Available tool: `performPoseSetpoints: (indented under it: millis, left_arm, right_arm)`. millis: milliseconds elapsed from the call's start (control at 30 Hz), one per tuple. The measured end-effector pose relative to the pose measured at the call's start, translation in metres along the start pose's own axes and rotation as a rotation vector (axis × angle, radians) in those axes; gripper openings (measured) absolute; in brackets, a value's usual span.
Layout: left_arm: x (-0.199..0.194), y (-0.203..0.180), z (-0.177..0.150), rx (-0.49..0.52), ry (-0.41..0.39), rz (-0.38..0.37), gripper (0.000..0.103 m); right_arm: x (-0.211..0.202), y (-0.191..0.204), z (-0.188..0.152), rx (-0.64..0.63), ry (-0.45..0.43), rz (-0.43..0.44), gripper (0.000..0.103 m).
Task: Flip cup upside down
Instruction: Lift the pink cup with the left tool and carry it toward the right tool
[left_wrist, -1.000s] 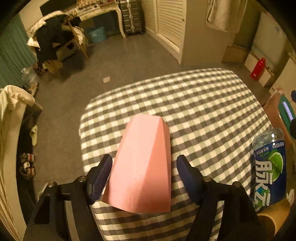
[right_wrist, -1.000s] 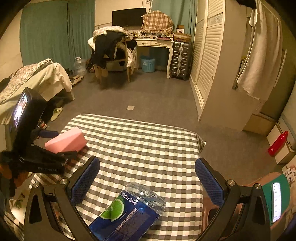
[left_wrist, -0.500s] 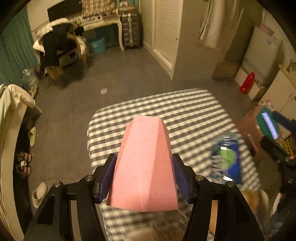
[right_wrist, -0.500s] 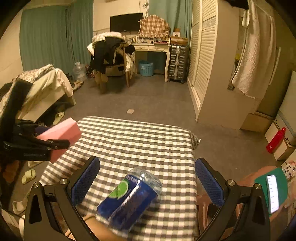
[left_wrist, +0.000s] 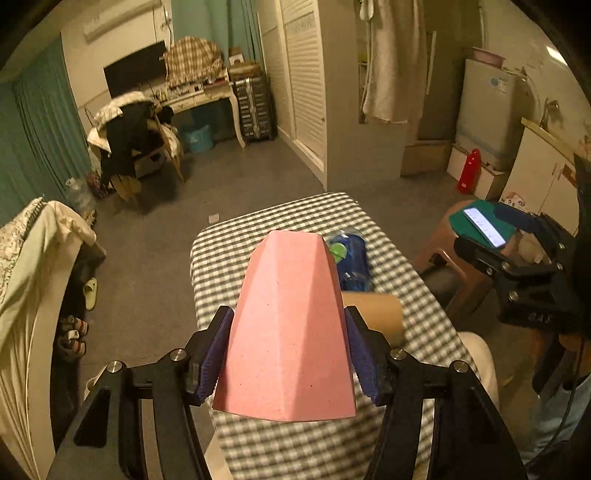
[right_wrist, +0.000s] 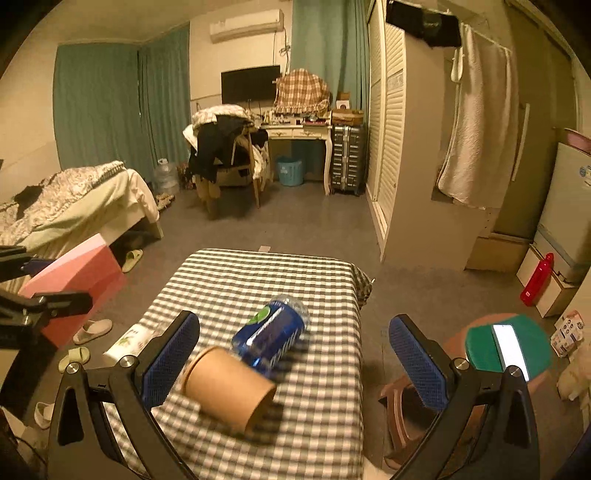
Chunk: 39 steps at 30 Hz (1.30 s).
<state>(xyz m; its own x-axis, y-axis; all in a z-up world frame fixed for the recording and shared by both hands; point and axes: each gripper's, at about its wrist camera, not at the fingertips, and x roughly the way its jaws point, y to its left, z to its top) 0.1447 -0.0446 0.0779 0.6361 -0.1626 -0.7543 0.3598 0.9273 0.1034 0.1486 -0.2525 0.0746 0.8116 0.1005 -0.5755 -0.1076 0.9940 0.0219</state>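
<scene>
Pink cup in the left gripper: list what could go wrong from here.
1. The left gripper pinches the tapered pink cup near its wide rim; it may slip while turning.
2. The brown paper cup and blue bottle lie on the checked table, crowding the landing spot.

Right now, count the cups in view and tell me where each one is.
2. The pink cup is clamped in the left tongs, held above the checkered table. The brown paper cup lies on its side on the table, beside the blue bottle. Others may be hidden.
</scene>
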Motion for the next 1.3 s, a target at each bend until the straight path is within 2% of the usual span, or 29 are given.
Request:
performPoseSetpoints:
  millis: [133, 267, 400, 533, 600, 800, 1000, 1233, 1300]
  left_arm:
    - [-0.010, -0.015, -0.037, -0.018, 0.008, -0.028, 0.062]
    - [0.004, -0.023, -0.072, -0.067, 0.040, -0.038, 0.062]
    - [0.040, -0.027, -0.102, -0.175, 0.103, -0.072, 0.062]
    - [0.076, -0.037, -0.127, -0.232, 0.182, -0.104, 0.062]
    - [0.089, -0.041, -0.131, -0.246, 0.206, -0.111, 0.062]
    - [0.106, -0.052, -0.137, -0.255, 0.219, -0.093, 0.062]
    - [0.119, -0.058, -0.128, -0.264, 0.201, -0.063, 0.062]
    - [0.119, -0.066, -0.125, -0.225, 0.186, -0.025, 0.063]
    - [0.111, -0.066, -0.122, -0.211, 0.168, -0.016, 0.067]
  right_arm:
    - [-0.031, 0.002, -0.021, -0.003, -0.012, -0.002, 0.103]
    - [-0.049, 0.010, -0.049, -0.012, -0.011, -0.003, 0.103]
    - [-0.047, 0.016, -0.078, -0.010, 0.022, 0.006, 0.103]
    - [-0.032, 0.021, -0.107, -0.008, 0.081, 0.012, 0.103]
    - [-0.025, 0.020, -0.120, -0.003, 0.106, 0.014, 0.103]
    - [-0.002, 0.007, -0.128, 0.024, 0.136, 0.003, 0.103]
    - [0.020, -0.006, -0.133, 0.053, 0.176, 0.007, 0.103]
    - [0.032, -0.017, -0.134, 0.071, 0.196, -0.001, 0.103]
    - [0.031, -0.019, -0.133, 0.073, 0.196, -0.005, 0.103]
